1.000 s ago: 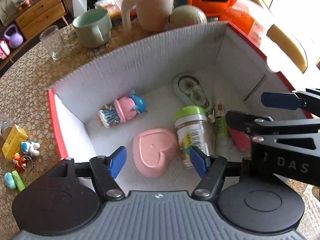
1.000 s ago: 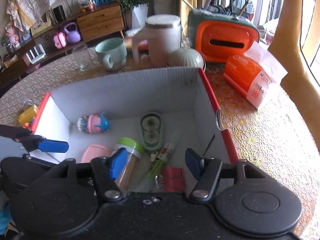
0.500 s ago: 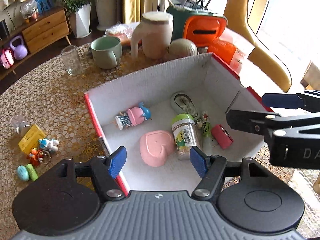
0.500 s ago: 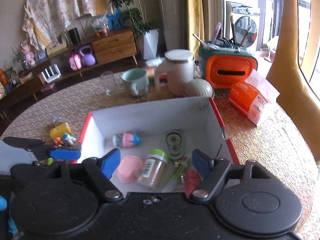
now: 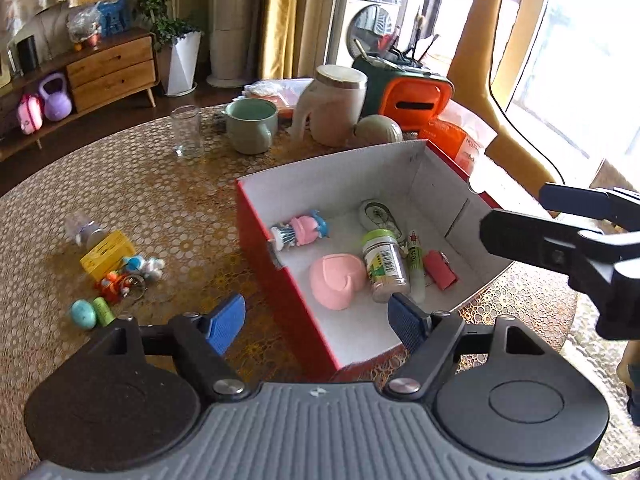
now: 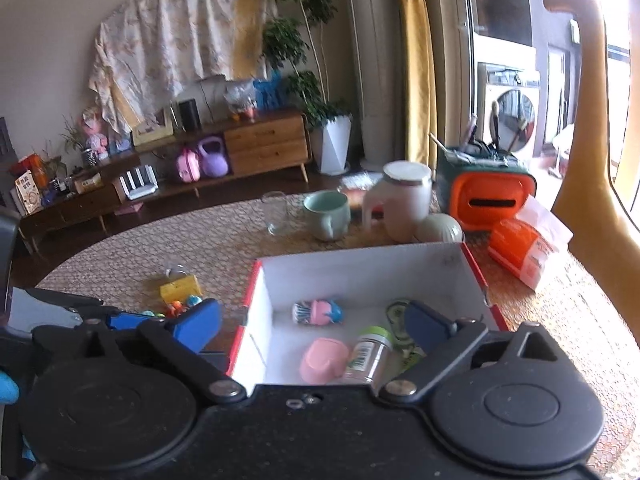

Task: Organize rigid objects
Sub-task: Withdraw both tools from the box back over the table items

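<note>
Round table [image 5: 168, 184] with a gold lace-patterned cover fills both views; a wooden sideboard [image 6: 264, 148] stands against the far wall. Compared with a second ago, both of my tongs sit higher and farther back: the red cardboard box with white lining [image 5: 280, 280], then filling the frame, now shows its whole outer wall and the tabletop around it. My left gripper [image 5: 316, 320] has its blue pads parted and opening, with nothing between them. My right gripper [image 6: 312, 320] is spread wider than before and opening too, likewise empty.

Inside the box lie a pink heart-shaped dish [image 5: 338, 280], a clear plastic jar with a green lid [image 5: 384, 260] on its side, a pink and blue doll figure [image 5: 300, 230], a green-and-white correction tape dispenser [image 5: 378, 216], a slim green-labelled tube [image 5: 414, 262] and a small red rectangular case [image 5: 440, 270].

Left of the box, on the table, remain a yellow carton [image 5: 106, 254], a small blue and white figurine [image 5: 142, 266], an orange keyring toy [image 5: 116, 282], a teal egg [image 5: 83, 314] and a short green cylinder [image 5: 103, 311].
</note>
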### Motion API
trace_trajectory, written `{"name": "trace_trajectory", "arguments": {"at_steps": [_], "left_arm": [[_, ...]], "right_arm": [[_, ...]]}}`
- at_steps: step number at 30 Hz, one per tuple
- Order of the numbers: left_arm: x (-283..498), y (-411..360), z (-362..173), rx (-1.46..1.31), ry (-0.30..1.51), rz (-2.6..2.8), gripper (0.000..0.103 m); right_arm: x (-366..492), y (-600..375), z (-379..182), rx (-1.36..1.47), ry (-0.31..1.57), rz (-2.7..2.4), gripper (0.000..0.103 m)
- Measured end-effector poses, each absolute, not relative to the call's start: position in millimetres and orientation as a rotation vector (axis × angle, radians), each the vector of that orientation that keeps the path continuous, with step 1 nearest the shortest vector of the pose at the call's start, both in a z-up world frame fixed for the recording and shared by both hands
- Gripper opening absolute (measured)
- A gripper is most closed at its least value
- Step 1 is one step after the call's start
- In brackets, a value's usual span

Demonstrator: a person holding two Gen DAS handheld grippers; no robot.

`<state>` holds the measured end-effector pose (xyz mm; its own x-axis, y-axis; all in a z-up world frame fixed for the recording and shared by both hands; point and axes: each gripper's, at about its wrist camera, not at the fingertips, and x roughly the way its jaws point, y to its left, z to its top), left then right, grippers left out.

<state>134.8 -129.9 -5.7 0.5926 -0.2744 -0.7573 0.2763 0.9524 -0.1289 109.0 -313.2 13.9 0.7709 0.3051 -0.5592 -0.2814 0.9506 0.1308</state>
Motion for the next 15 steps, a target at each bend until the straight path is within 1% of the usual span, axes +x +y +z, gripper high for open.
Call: {"name": "trace_trajectory", "arguments": {"at_steps": [3, 15], "left_arm": [[125, -112, -4, -0.026, 0.871, -0.305, 0.083], [98, -50, 2, -0.117, 0.833, -0.224, 0.085]], "right_arm": [[101, -304, 15, 0.056, 0.595, 0.327, 0.101], [82, -262, 8, 0.09, 0.589, 0.389, 0.103]]}}
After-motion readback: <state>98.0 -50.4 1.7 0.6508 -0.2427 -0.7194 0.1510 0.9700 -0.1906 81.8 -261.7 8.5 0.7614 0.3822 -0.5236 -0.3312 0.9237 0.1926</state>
